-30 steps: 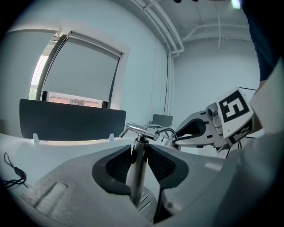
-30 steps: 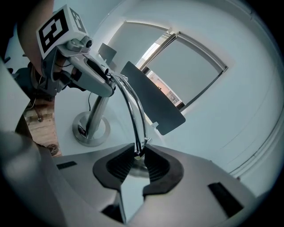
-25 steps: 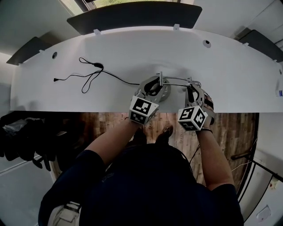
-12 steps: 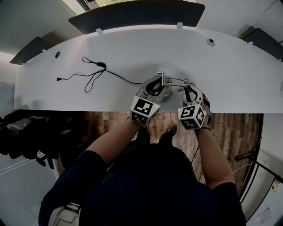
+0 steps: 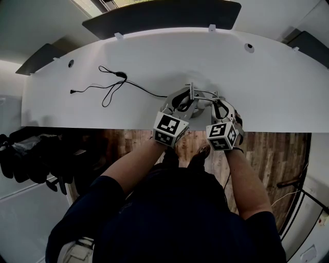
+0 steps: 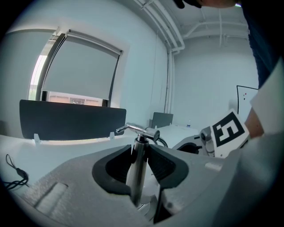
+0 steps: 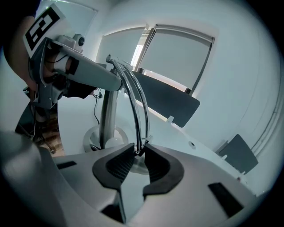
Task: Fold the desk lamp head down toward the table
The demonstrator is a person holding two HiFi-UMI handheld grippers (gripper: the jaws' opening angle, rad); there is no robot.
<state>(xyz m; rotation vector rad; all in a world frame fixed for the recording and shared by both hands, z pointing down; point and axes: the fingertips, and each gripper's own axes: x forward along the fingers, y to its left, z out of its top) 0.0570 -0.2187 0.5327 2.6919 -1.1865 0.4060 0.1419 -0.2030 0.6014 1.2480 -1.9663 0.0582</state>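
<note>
Near the bottom middle of the head view, at the front edge of the white table (image 5: 277, 87), stands one lamp (image 5: 194, 97), with two grippers on it, side by side. The left gripper (image 5: 181, 102) points at the lamp's chrome post (image 6: 137, 164). In its own view the post rises upright between the two dark pads, which press on it from either side, so the jaws stand fairly wide and hold the post. The right gripper (image 5: 220, 107) is just right of the left one. In its view the jaws are narrow, pinching the lower tip of the lamp head (image 7: 135, 102), a thin curved loop of rods that arcs up toward the top of the post. The round base (image 7: 104, 135) sits on the table behind the jaws.

One black cable (image 5: 110, 85) lies looped on the table at upper left, well apart from the lamp. Two round holes (image 5: 71, 63) show in the tabletop, one at each end. Three dark screens (image 5: 159, 15) stand behind the table's far edge. Wooden floor (image 5: 267, 149) shows below the table.
</note>
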